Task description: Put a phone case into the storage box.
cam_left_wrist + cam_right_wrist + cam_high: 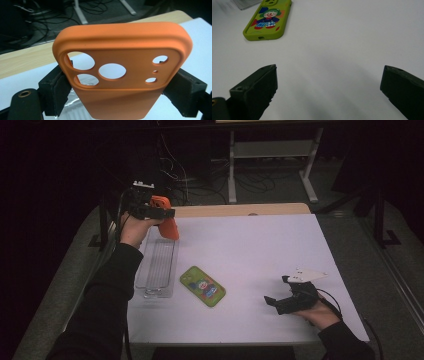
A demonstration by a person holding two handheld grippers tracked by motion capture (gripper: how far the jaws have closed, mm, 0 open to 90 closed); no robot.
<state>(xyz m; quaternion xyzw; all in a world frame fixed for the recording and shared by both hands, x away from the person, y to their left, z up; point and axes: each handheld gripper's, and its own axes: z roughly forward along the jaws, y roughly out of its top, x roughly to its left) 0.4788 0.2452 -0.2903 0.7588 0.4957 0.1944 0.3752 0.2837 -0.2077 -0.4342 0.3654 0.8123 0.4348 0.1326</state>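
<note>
An orange phone case (pixel 169 222) hangs above the far end of a clear plastic tray (pixel 159 265), clamped across its width by my left gripper (pixel 160 212). In the left gripper view the orange phone case (pixel 122 75) shows its camera cut-outs, with both black pads (pixel 57 90) pressed on its sides. A green phone case (pixel 202 286) printed with a clown lies flat on the white table, near its middle. My right gripper (pixel 277 296) rests low at the front right, jaws wide apart and empty. The green phone case (pixel 268 20) lies ahead of it.
The white table top (pixel 260 250) has a bare wooden strip (pixel 240 210) along its far edge. Beyond it are a dark floor, cables and a white stand (pixel 270 160). A corner of the clear tray (pixel 245 3) shows in the right gripper view.
</note>
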